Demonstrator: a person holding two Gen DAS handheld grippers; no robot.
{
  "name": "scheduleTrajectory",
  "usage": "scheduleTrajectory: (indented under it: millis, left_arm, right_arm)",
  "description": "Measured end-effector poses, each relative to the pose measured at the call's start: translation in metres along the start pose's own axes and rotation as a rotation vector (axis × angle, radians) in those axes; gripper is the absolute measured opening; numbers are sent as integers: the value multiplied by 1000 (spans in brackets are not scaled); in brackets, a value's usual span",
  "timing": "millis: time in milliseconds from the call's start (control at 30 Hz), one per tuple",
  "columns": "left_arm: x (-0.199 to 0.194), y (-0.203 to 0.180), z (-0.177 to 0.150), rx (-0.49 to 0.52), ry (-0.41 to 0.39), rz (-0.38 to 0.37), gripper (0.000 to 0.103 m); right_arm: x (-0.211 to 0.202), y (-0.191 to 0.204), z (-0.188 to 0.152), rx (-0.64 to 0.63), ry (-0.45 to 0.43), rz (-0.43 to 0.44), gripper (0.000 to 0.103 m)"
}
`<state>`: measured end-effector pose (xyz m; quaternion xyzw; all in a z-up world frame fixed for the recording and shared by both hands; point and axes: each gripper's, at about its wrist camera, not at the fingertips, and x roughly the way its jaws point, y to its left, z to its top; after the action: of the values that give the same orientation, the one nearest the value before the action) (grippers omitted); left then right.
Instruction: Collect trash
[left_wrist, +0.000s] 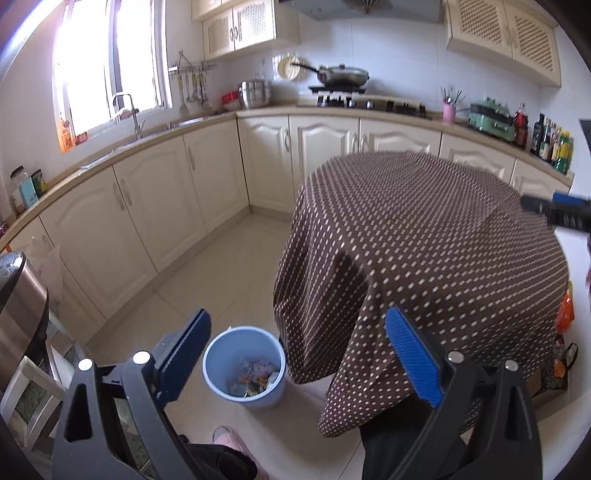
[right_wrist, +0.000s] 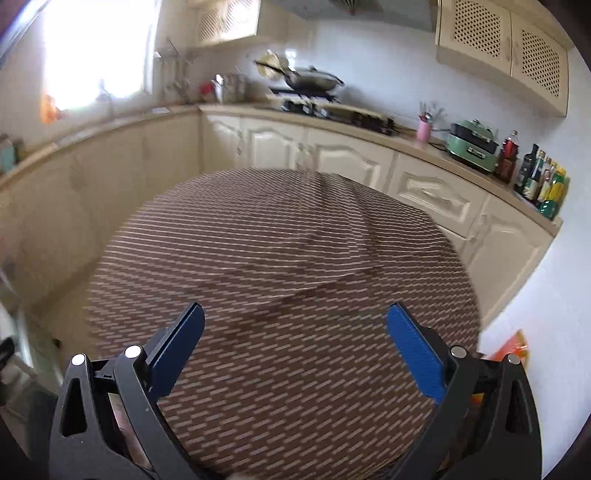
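Kitchen floor holds a blue bin directly ahead of the left gripper; both grippers' jaws released, empty.

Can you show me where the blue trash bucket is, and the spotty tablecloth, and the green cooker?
Round light-blue plastic trash bucket (left_wrist: 211, 363): left wrist view, on its left inner wall.
Brown tablecloth with white dots (left_wrist: 424, 236): left wrist view, on the flat top.
Mint-green electric cooker (right_wrist: 471, 149): right wrist view, on its front side.

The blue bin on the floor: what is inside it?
The blue bin holds crumpled wrappers and paper scraps at its bottom. Anything beneath them is covered.
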<state>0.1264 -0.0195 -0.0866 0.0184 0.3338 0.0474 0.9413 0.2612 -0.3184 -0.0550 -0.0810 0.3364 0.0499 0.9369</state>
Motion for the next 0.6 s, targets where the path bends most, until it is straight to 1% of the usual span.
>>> scheduleTrajectory:
  millis: [33, 100, 233, 367, 433, 500, 567, 600]
  left_arm:
    - [7, 1, -3, -1, 18, 8, 93]
    - [19, 4, -9, -2, 50, 24, 93]
    - [45, 16, -20, -31, 115, 55, 93]
    - [63, 28, -24, -49, 153, 86, 93]
    - [72, 36, -27, -60, 175, 97, 93]
    - [83, 45, -32, -74, 204, 111, 93]
    - [95, 57, -38, -96, 234, 120, 93]
    - [100, 62, -42, -110, 249, 123, 93]
  right_arm:
    - [17, -12, 6, 1, 45, -18, 96]
    - [44, -34, 15, 29, 108, -27, 96]
    - [100, -66, 26, 74, 237, 21, 96]
    - [141, -75, 32, 77, 277, 76, 96]
    - [159, -75, 34, 64, 300, 69, 96]
    - [175, -73, 37, 37, 302, 65, 96]
    - [185, -74, 38, 48, 294, 110, 96]
    - [188, -75, 37, 49, 275, 127, 96]
